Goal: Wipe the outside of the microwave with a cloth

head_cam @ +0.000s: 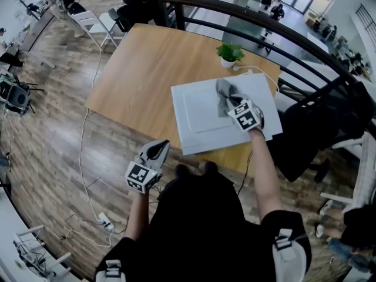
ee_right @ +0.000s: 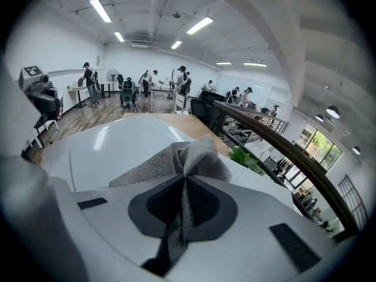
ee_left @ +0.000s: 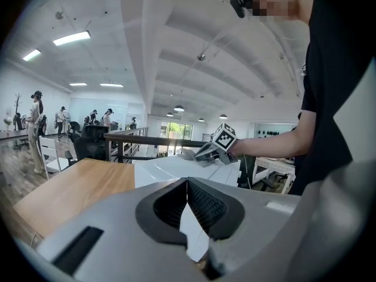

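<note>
Microwave (head_cam: 202,122) sits on the wooden surface (head_cam: 147,69), white top towards you. Your right gripper (head_cam: 234,106) has its jaws clamped on the grey cloth (head_cam: 224,93), which rests on that top: press it flat and sweep in overlapping strokes. Your left gripper (head_cam: 158,150), jaws closed on nothing, hangs clear.

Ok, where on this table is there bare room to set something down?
The table is bare wood across its whole left half, up to the microwave. The right side is crowded: the microwave fills it, with the potted plant just behind. On top, the right gripper holds the cloth.
</note>
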The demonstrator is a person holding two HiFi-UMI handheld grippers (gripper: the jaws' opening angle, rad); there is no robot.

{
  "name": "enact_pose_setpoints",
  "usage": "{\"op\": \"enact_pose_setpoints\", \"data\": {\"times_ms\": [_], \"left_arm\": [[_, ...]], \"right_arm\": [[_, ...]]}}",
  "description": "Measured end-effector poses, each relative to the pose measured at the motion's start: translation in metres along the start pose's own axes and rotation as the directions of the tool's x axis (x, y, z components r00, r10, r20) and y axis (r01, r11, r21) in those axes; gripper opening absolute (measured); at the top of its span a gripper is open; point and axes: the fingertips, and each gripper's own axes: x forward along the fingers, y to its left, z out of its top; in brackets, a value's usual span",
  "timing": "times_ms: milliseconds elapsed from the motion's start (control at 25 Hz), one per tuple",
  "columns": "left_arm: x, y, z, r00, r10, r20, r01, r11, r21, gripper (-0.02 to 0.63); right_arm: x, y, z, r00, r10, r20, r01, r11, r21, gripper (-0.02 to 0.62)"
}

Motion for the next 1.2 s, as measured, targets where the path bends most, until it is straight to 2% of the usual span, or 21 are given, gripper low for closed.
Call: {"op": "enact_pose_setpoints", "data": {"times_ms": [200, 320, 520, 760, 960, 1200], "left_arm": [[0.016, -0.016, 0.007, 1.0, 0.01, -0.007, -0.01, 1.0, 0.002, 0.003], [0.023, -0.025, 0.011, 1.0, 0.022, -0.002, -0.022, 1.0, 0.006, 0.003], [0.035, -0.037, 0.012, 0.999, 0.044, -0.004, -0.044, 0.999, -0.001, 0.003], [0.048, -0.047, 0.011, 0.998, 0.07, 0.003, -0.07, 0.997, -0.01, 0.003], [0.054, -0.052, 0.01, 0.996, 0.092, 0.002, -0.092, 0.995, -0.026, 0.003], [0.059, -0.055, 0.01, 0.994, 0.109, 0.004, -0.109, 0.994, -0.024, 0.003]], "right_arm": [[-0.01, -0.041, -0.008, 0.999, -0.042, 0.011, 0.042, 0.999, -0.023, 0.008], [-0.011, -0.058, -0.026, 1.0, -0.026, -0.017, 0.026, 1.0, 0.0, 0.008], [-0.015, -0.088, -0.034, 0.999, -0.037, -0.012, 0.037, 0.999, -0.002, 0.008], [-0.018, -0.12, -0.027, 0.996, -0.081, 0.047, 0.083, 0.995, -0.048, 0.008], [-0.014, -0.143, -0.046, 0.996, -0.094, 0.007, 0.094, 0.995, -0.024, 0.008], [-0.018, -0.189, -0.051, 0.984, -0.174, 0.028, 0.174, 0.985, -0.011, 0.008]]}}
